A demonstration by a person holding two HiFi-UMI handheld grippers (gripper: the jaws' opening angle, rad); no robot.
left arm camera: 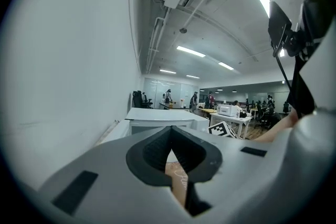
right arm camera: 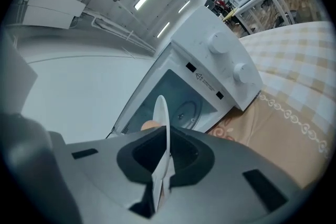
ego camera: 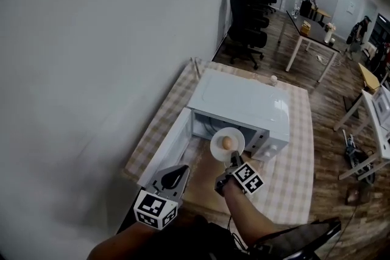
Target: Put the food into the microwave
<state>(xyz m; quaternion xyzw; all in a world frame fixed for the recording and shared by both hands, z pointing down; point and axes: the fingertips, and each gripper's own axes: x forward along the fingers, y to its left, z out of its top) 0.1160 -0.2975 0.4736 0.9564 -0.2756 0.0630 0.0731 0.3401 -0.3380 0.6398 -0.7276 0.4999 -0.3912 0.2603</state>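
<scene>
A white microwave stands on a checked tablecloth with its door swung open to the left. My right gripper is shut on the near rim of a white plate that carries a small round brownish food item, held just in front of the open cavity. In the right gripper view the plate stands edge-on between the jaws, the food peeks out beside it, and the cavity with its turntable lies ahead. My left gripper is shut and holds nothing, near the open door.
A brown patterned mat lies before the microwave. A small white ball sits behind the microwave on the table. A white wall runs along the left. Office chairs, desks and people fill the far room.
</scene>
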